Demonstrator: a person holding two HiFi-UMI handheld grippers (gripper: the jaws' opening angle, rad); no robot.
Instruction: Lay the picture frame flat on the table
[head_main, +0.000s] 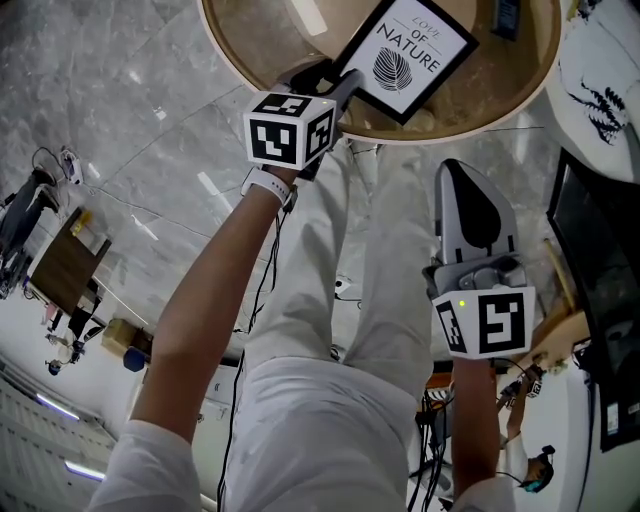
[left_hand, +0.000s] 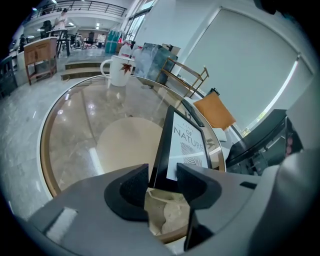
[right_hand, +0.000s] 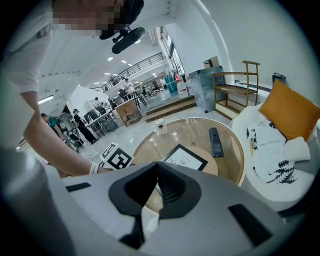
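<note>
The black picture frame (head_main: 410, 55) with a white print reading "NATURE" lies face up on the round glass table (head_main: 500, 125), at its near edge. My left gripper (head_main: 338, 85) is at the frame's near corner. In the left gripper view that corner (left_hand: 187, 145) sits between the jaws of the left gripper (left_hand: 162, 185), which stand apart without pressing on it. My right gripper (head_main: 468, 185) hangs back from the table above my legs, shut and empty. From the right gripper (right_hand: 157, 172) the frame (right_hand: 186, 158) shows on the tabletop (right_hand: 240, 165).
A white mug (left_hand: 116, 70) stands at the table's far side, and a dark remote (right_hand: 215, 141) lies beyond the frame. A white cushion (head_main: 600, 70) and an orange cushion (right_hand: 290, 110) sit on seating to the right. A pale round base (left_hand: 130, 145) shows under the glass.
</note>
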